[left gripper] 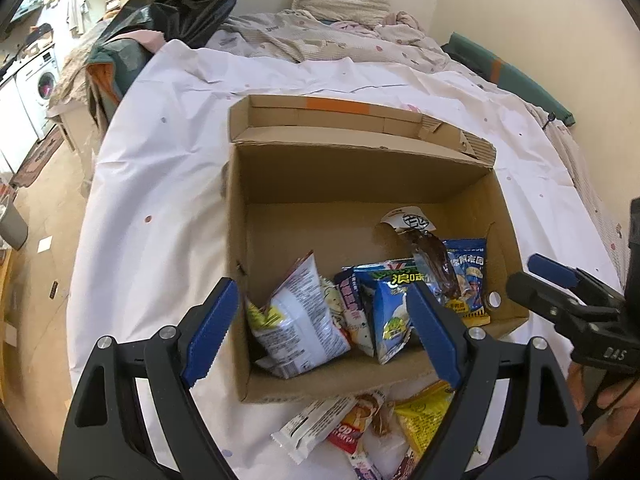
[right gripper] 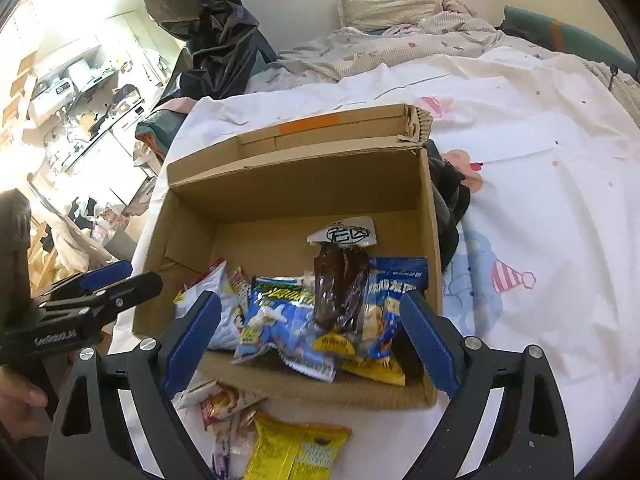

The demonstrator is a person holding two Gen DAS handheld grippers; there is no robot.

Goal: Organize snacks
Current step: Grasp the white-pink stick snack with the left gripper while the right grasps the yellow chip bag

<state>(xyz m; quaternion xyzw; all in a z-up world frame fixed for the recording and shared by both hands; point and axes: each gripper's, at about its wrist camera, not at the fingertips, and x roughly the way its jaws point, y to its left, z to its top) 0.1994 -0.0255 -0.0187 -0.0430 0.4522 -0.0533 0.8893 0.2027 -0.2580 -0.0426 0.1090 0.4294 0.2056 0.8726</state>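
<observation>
Snacks: several packets (left gripper: pixel 376 304) lie in the cardboard box (left gripper: pixel 360 184), just beyond both grippers' fingertips.
Dark packet (right gripper: pixel 340 288): long axis points away from right gripper (right gripper: pixel 310 344).
Left gripper (left gripper: pixel 320 328): jaws apart, empty.
Right gripper: jaws apart, empty.
Loose packets (right gripper: pixel 296 448): on sheet (left gripper: pixel 160 200), under the grippers.

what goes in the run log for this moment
left gripper: open, empty | right gripper: open, empty | cardboard box: several snack packs inside | yellow snack pack: outside box, on sheet

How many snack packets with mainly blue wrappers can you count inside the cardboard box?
2: one blue packet mid-box near the front wall, another blue packet against the right wall. Others may lie hidden underneath.
</observation>
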